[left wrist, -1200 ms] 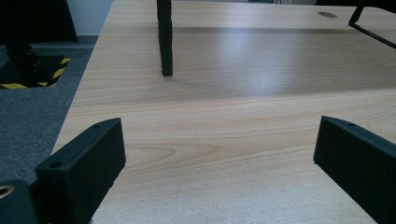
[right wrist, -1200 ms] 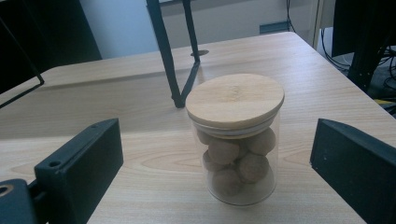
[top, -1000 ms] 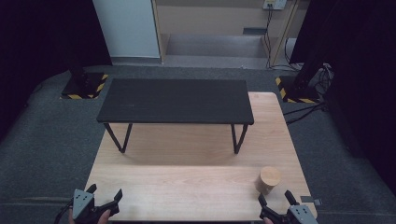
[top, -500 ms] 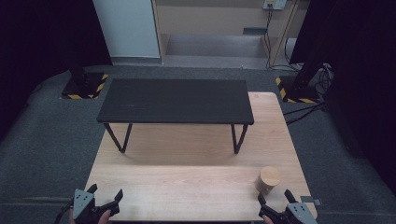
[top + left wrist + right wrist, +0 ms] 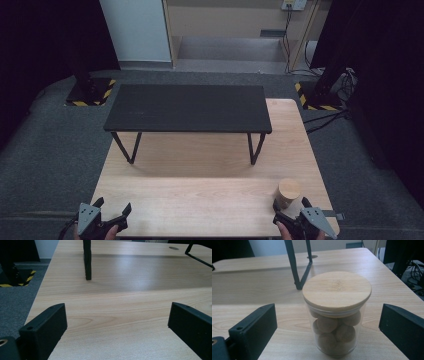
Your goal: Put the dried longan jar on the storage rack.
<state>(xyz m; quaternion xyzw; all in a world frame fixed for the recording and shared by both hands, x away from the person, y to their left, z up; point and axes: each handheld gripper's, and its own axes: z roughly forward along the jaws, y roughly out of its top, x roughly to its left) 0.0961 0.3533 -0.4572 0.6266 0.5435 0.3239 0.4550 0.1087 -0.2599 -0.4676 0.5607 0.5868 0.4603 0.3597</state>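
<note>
Nothing has shifted since the earlier frames: both grippers sit in the same spots at the near edge of the wooden table (image 5: 200, 200), and the jar has not moved. In the high view the left gripper (image 5: 114, 214) is cut off by the bottom edge, so only its grey plate, part of a hand and its two spread jaws can be made out; the right gripper (image 5: 292, 212) is cropped the same way at the near right corner. Its jaws stand wide apart with nothing between the pads, and the glass jar (image 5: 336, 315) stands upright on the table just beyond them, centred in the gap in the right gripper view but touched by neither jaw. A round wooden lid (image 5: 337, 291) sits flat on the jar; through the glass show rounded brown lumps, too blurred to tell what they are. From above the jar (image 5: 288, 193) reads only as a tan cylinder near the table's right edge, its contents hidden by the lid. The left gripper's jaws are equally wide open over bare wood, holding nothing. A black bench (image 5: 187, 107) stands across the far half of the table; one leg (image 5: 87, 260) rises out of the left gripper view, its top cut off.
</note>
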